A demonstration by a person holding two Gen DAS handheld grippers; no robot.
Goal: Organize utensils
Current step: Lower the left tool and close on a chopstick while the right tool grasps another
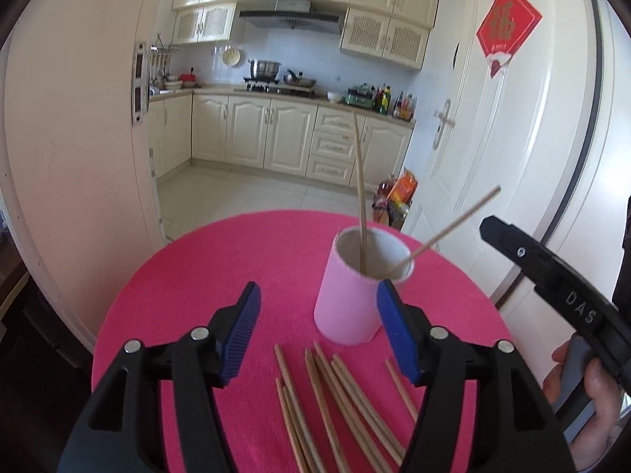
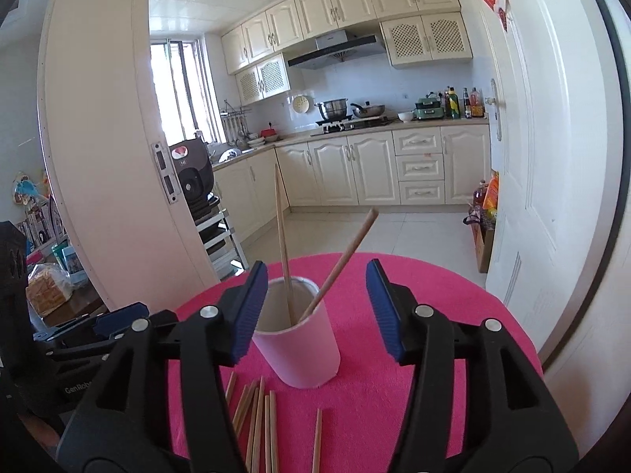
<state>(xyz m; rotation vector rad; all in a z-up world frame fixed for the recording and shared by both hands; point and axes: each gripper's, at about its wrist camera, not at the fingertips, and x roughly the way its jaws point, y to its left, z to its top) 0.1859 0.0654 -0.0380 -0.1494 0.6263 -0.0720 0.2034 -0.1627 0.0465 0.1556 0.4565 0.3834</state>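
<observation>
Both grippers spread-jawed and empty: left gripper (image 1: 318,327) hanging over the loose pale wooden chopsticks (image 1: 335,402), right gripper (image 2: 311,311) facing the pale pink cylindrical holder cup (image 2: 299,351), nothing between either set of blue pads. Two chopsticks already standing in the cup, one near upright (image 1: 361,193), the other leaning toward 2 o'clock (image 1: 453,224). About eight or nine still lying flat at 6 o'clock from the cup, fanned side by side, one stray stick (image 2: 316,441) slightly apart toward 4 o'clock. Judged early in the job: a small share stowed, most left to lift and drop in. All resting on a round table under a magenta felt cloth (image 1: 197,276).
</observation>
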